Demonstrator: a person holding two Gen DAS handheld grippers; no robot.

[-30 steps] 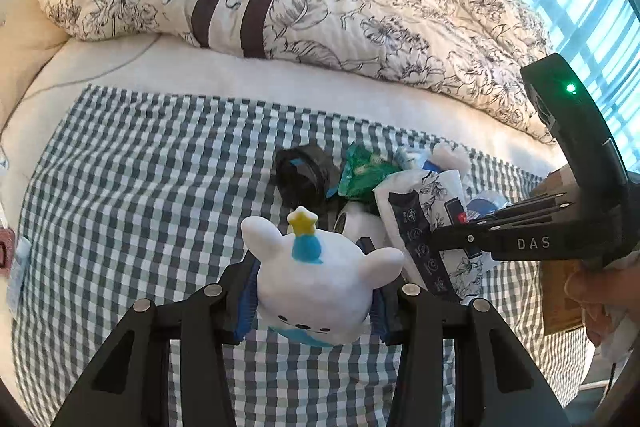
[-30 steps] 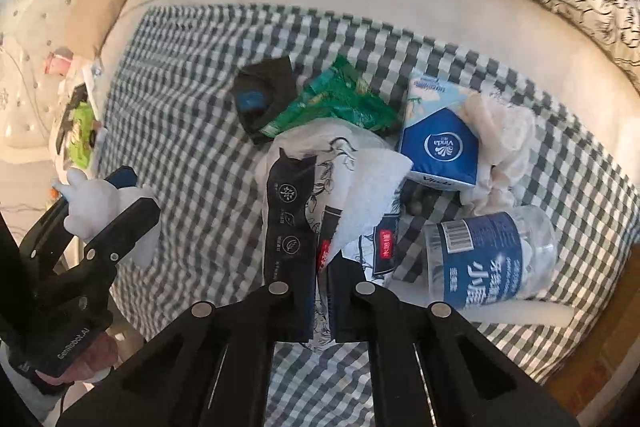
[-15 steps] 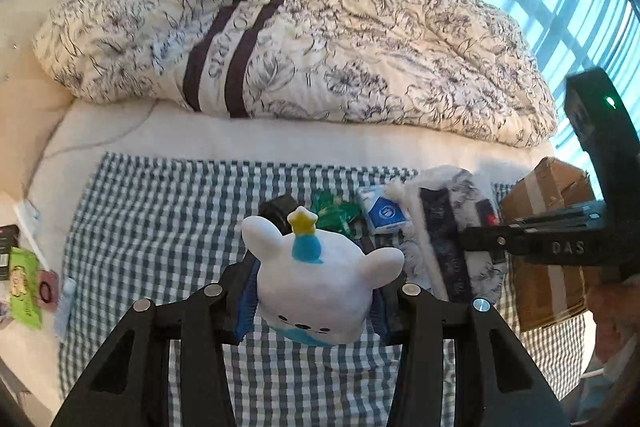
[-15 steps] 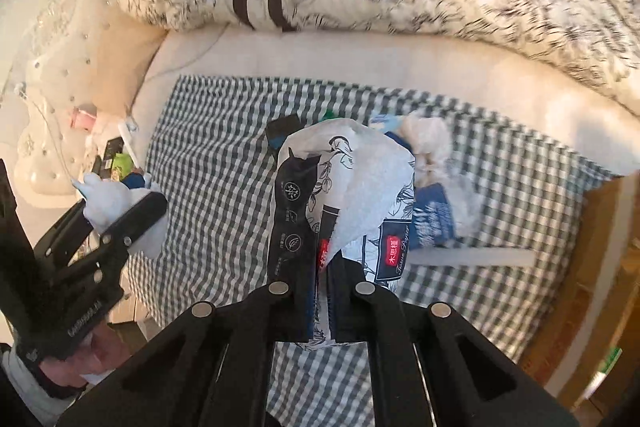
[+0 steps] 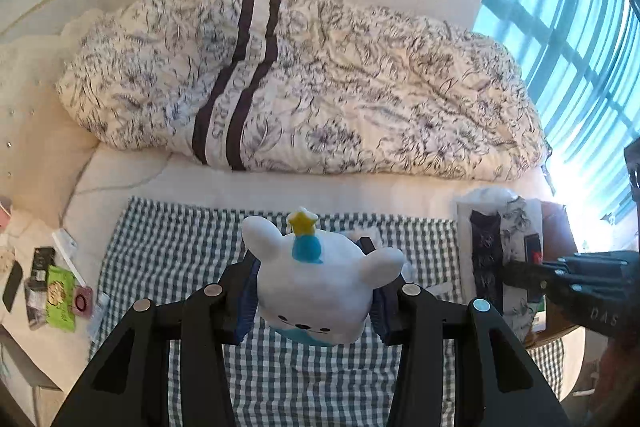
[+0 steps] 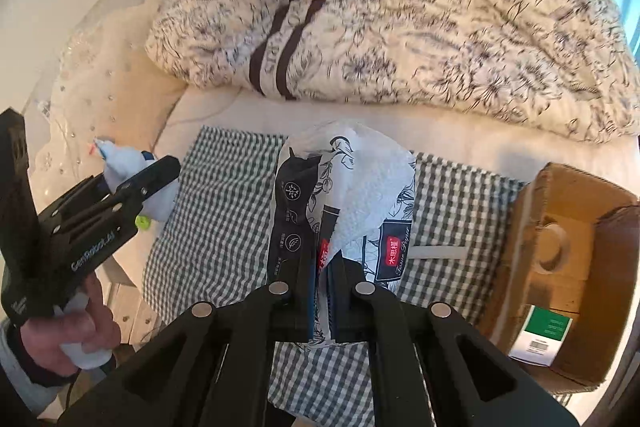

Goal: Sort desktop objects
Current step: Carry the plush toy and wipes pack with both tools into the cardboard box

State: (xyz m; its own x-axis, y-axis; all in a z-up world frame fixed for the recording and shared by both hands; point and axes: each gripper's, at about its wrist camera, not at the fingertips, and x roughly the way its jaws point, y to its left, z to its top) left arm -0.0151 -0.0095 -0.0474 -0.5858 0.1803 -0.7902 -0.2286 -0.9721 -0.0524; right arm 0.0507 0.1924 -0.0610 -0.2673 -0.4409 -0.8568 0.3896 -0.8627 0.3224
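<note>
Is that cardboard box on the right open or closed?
Open. In the right wrist view the cardboard box shows its inside from above: brown inner walls and a green-and-white label, with no flap or lid covering it.

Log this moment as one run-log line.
left gripper: shut on white plush toy | right gripper: shut on tissue pack | both held above checkered cloth | cardboard box: at right

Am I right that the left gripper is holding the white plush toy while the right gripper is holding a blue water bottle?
Not quite. The left gripper does hold the white plush toy, but the right gripper is shut on a floral tissue pack, not a water bottle; the right wrist view shows it.
</note>
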